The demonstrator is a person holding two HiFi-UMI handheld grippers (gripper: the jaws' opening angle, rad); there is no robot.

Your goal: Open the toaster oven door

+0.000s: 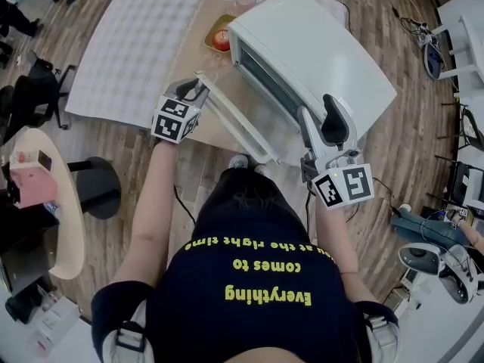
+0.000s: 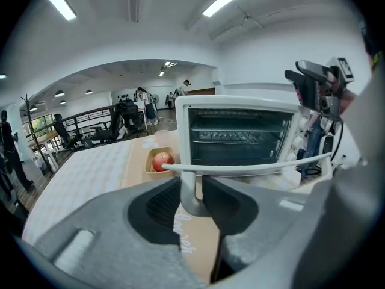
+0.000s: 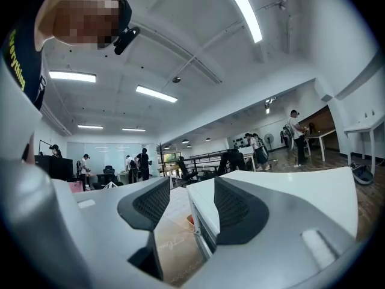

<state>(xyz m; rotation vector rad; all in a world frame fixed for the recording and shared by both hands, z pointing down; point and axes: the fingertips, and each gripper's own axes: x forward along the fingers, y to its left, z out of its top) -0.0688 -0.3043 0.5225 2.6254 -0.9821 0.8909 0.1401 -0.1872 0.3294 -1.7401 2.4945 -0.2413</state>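
From the head view, the toaster oven [image 1: 318,59] sits at the far right of the tabletop [image 1: 128,59]. Its door [image 1: 234,119] is swung out and down toward you, and your left claw [image 1: 194,91] is at the left end of the door handle [image 1: 227,110]. Your right claw [image 1: 321,123] hangs just beside the oven's near right corner. In the left gripper view, the left claw [image 2: 192,192] is clenched on the upright post of the handle [image 2: 252,163]. The cavity is fully exposed above the bar, with the rack [image 2: 234,136] in plain sight and an apple [image 2: 161,160] in a small tray to the left. In the right gripper view, the right claw [image 3: 189,206] is released with nothing between its pads; the oven's white body [image 3: 289,191] lies beyond them. You look to be late in the pull, with the door mostly open. Next, guide the handle along its arc until the hinge stops, keeping the grip square so the post doesn't slip. Brace the oven with the right claw if it starts to slide.
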